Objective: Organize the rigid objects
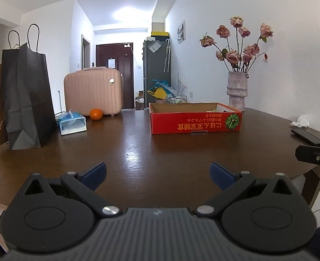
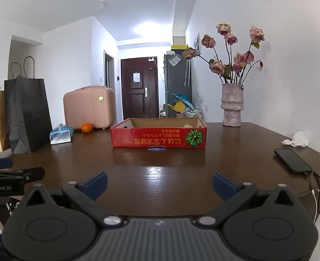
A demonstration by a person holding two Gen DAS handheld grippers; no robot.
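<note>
A shallow red cardboard box (image 1: 195,122) (image 2: 158,137) lies on the dark wooden table (image 1: 138,148) (image 2: 181,163), well ahead of both grippers. Something pale shows over its far rim; its contents are mostly hidden. An orange (image 1: 96,114) (image 2: 87,127) sits at the back beside a blue tissue pack (image 1: 72,123) (image 2: 61,136). My left gripper (image 1: 157,174) is open over the near table edge, nothing between its blue fingers (image 1: 95,175). My right gripper (image 2: 160,184) is open and empty too. Each gripper shows at the edge of the other's view.
A black paper bag (image 1: 27,95) (image 2: 27,113) stands at the left, a pink suitcase (image 1: 93,91) (image 2: 89,106) behind the orange. A vase of dried roses (image 1: 236,91) (image 2: 232,105) stands back right. A black phone (image 2: 292,161) (image 1: 306,136) with cables and a crumpled tissue (image 2: 297,139) lie at the right.
</note>
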